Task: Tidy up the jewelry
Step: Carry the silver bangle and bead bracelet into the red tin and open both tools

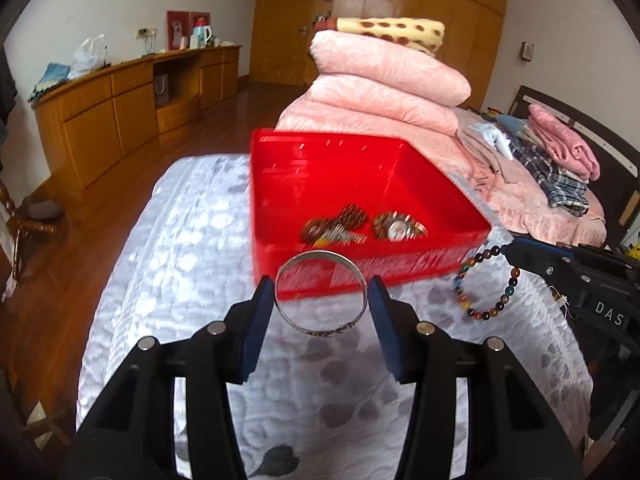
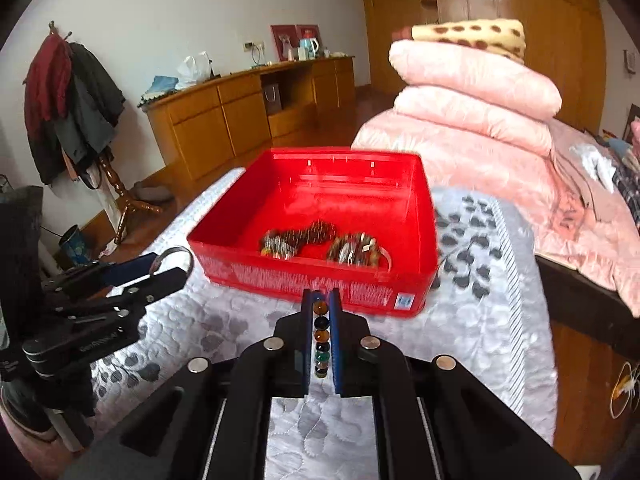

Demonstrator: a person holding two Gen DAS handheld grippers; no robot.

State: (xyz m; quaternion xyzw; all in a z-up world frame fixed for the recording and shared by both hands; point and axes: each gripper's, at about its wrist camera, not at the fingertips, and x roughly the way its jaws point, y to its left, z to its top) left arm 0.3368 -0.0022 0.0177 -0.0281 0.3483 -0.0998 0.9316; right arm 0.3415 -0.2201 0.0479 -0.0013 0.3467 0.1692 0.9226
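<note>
My left gripper (image 1: pixel 321 292) is shut on a silver bangle (image 1: pixel 320 258), held upright above the quilt just in front of the red box (image 1: pixel 400 164). It shows at the left of the right wrist view (image 2: pixel 170 260). My right gripper (image 2: pixel 321 300) is shut on a multicoloured bead bracelet (image 2: pixel 321 334); in the left wrist view the bracelet (image 1: pixel 486 314) hangs from it at the right. The red box (image 2: pixel 420 216) holds several pieces of jewelry (image 2: pixel 316 242), including a watch (image 1: pixel 398 229).
The box sits on a grey-white patterned quilt (image 1: pixel 180 260) on a bed. Folded pink bedding (image 1: pixel 384 76) is stacked behind the box. Wooden cabinets (image 1: pixel 120 108) line the far wall and a coat rack (image 2: pixel 76 120) stands at the left.
</note>
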